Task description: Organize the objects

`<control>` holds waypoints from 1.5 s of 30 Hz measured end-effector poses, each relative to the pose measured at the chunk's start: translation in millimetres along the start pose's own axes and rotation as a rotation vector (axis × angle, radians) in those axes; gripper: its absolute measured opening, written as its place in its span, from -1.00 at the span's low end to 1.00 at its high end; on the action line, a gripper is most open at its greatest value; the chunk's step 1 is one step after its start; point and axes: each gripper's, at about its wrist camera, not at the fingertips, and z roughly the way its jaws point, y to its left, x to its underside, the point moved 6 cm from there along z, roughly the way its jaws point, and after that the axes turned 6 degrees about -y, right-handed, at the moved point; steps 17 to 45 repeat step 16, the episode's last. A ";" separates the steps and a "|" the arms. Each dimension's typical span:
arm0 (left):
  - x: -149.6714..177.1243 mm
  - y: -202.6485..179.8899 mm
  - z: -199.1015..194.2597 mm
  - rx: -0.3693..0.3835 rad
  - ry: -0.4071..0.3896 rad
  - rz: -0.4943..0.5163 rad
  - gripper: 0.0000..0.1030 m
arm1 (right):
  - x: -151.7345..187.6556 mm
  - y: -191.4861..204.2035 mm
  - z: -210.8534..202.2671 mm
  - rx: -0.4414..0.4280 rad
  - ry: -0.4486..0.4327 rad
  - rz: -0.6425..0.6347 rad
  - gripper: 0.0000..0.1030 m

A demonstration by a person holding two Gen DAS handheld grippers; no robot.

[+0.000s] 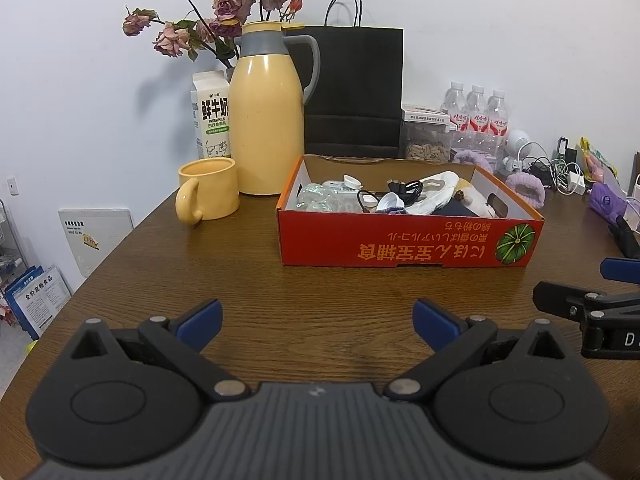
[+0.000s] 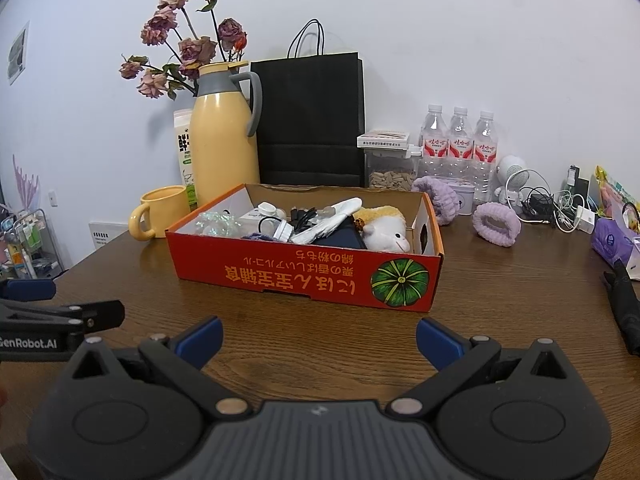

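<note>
Both hand-held grippers spread, empty: left hand-held gripper, right hand-held gripper. Purple headband far right on table looks soft, light; pinch its loop edge.

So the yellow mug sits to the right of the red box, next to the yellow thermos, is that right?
Not quite. The yellow mug sits to the left of the red box, not the right, as the left wrist view shows. It is next to the yellow thermos.
</note>
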 end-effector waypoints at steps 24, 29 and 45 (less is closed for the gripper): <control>1.9 -3.0 -0.5 0.032 -0.007 -0.002 1.00 | 0.3 -1.5 0.7 0.003 -0.001 -0.002 1.00; 1.9 -3.0 -0.5 0.032 -0.007 -0.002 1.00 | 0.3 -1.5 0.7 0.003 -0.001 -0.002 1.00; 1.9 -3.0 -0.5 0.032 -0.007 -0.002 1.00 | 0.3 -1.5 0.7 0.003 -0.001 -0.002 1.00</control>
